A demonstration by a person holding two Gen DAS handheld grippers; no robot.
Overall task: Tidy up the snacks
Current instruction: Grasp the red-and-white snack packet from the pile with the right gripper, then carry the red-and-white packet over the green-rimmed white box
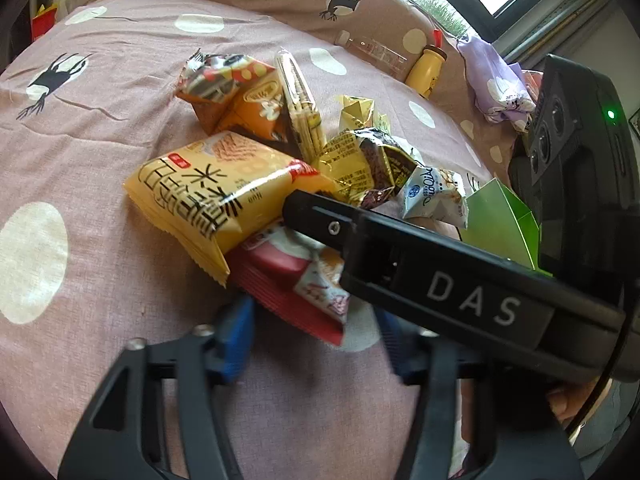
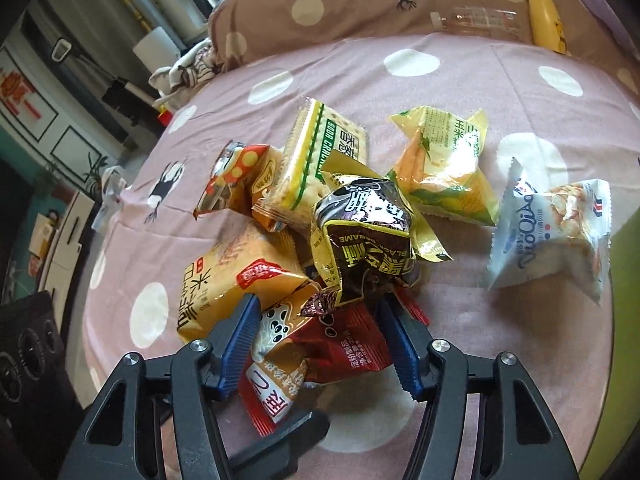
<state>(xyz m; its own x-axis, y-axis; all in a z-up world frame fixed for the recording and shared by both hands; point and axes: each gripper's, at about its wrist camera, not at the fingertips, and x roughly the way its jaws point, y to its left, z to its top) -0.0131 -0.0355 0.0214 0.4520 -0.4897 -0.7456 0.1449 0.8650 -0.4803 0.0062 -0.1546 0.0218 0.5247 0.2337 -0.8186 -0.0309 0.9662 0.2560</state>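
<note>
Pink dotted bedsheet, snack pile mid-bed. Right gripper jaws half-spread, flanking red-brown packet; contact unclear. Left gripper jaws blurred, astride red packet. Advice: grab single packet, lift clear of yellow pack overlapping above.

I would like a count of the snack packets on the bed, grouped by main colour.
orange packets: 2
yellow-green corn packet: 1
clear cracker pack: 1
gold-and-brown black sesame packet: 1
white-and-blue packet: 1
red packet: 1
Total: 7
</note>
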